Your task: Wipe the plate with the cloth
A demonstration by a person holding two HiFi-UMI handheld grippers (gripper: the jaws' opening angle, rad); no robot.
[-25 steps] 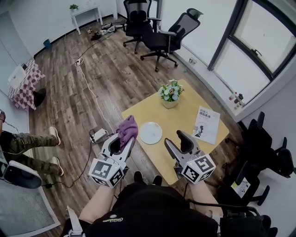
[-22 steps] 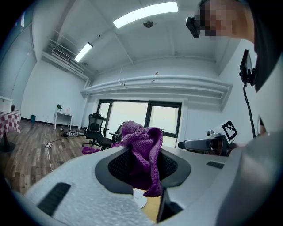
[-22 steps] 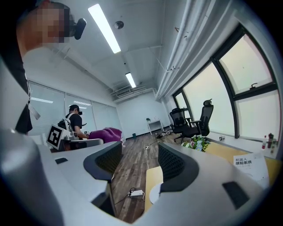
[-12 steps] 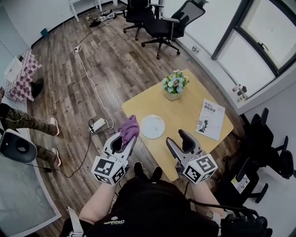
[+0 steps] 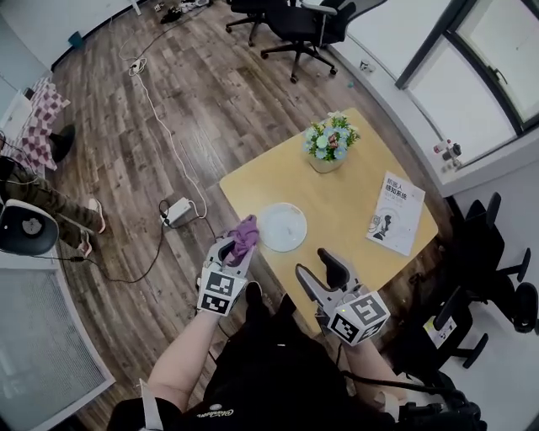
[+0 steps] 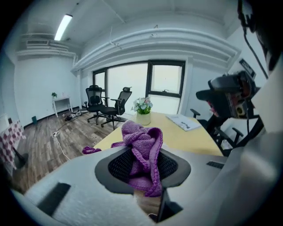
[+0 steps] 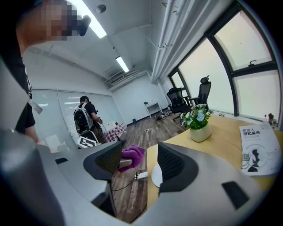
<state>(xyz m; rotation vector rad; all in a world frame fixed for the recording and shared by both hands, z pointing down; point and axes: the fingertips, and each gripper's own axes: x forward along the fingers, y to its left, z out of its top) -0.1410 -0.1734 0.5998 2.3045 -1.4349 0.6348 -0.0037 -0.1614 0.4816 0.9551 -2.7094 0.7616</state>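
Observation:
A white plate (image 5: 282, 227) lies near the left front edge of the yellow table (image 5: 354, 185). My left gripper (image 5: 236, 250) is shut on a bunched purple cloth (image 5: 245, 231), which hangs just left of the plate at the table's edge. In the left gripper view the cloth (image 6: 143, 152) fills the gap between the jaws. My right gripper (image 5: 313, 263) stands open and empty over the table's front edge, a little short of the plate. In the right gripper view its jaws (image 7: 139, 163) are spread, with the cloth (image 7: 131, 156) and a sliver of the plate (image 7: 154, 175) between them.
A flower pot (image 5: 330, 145) stands at the table's far side and a booklet (image 5: 397, 213) lies to the right. Office chairs (image 5: 296, 21) stand beyond. A power strip (image 5: 178, 210) and cable lie on the wooden floor at left, near a seated person (image 5: 34, 198).
My left gripper has carried the cloth forward and right, closer to the plate's left rim. The head view has shifted forward. The right gripper stays open in much the same place.

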